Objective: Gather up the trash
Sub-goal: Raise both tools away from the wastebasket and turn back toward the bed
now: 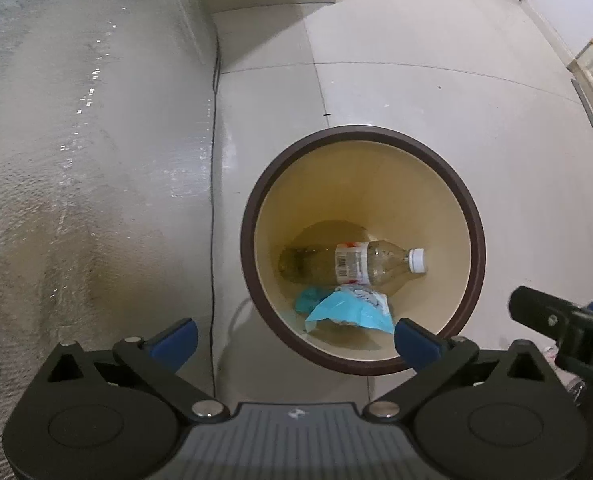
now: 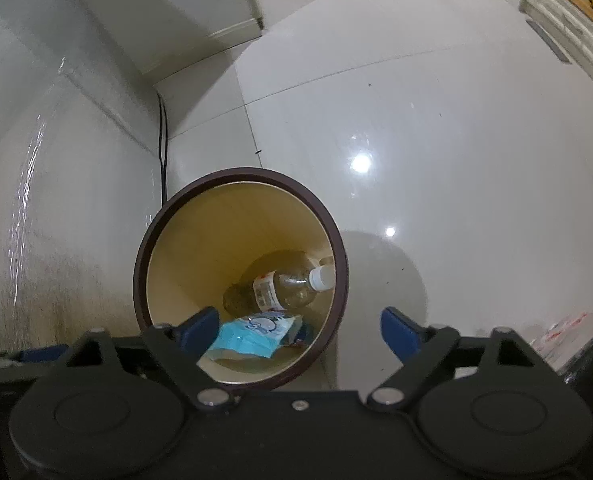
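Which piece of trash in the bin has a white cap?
The clear plastic bottle, lying on its side at the bottom of the bin. The other piece, a light blue wrapper beside it, is flat, crumpled packaging with no cap.

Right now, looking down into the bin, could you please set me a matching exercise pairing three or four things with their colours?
Things:
1. bin rim
2. bottle cap
3. wrapper
4. gripper fingers

Colours:
A. white
B. dark blue
C. dark brown
D. light blue

Pairs: 1-C, 2-A, 3-D, 4-B
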`<state>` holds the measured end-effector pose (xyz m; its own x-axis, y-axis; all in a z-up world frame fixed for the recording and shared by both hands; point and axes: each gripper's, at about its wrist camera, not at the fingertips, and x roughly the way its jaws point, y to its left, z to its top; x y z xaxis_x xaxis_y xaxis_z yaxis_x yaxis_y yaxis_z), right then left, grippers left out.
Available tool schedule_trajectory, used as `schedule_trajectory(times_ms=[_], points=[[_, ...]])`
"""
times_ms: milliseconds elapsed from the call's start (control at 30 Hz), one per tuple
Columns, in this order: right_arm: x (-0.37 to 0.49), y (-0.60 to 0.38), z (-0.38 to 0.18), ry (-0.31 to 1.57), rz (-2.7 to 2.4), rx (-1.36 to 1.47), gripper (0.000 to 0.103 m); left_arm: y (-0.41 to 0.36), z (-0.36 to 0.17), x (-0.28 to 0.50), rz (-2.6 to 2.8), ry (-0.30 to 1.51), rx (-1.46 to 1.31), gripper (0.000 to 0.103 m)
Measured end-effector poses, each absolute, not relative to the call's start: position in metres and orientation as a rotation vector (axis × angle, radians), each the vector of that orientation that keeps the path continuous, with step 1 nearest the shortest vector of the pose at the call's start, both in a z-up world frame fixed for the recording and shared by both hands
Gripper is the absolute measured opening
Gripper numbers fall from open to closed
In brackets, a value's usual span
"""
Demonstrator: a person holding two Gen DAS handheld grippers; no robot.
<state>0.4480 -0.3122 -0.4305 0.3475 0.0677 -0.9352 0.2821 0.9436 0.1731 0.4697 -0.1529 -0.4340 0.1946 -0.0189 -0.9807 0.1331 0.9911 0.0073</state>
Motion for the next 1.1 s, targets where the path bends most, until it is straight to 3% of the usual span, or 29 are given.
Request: schedule_trajectory(times_ms=[467, 1100], points=[[0.416, -0.313, -0.401, 1.166, -0.184, 0.224, 0.103, -0.127, -0.384, 0.431, -0.066, 1.283, 0.093, 0.103], [0.307, -0.315, -0.298, 0.973, -0.164, 0.225, 0.103, -0.101, -0.272, 0.327, -0.080, 1.085, -0.006, 0.103]])
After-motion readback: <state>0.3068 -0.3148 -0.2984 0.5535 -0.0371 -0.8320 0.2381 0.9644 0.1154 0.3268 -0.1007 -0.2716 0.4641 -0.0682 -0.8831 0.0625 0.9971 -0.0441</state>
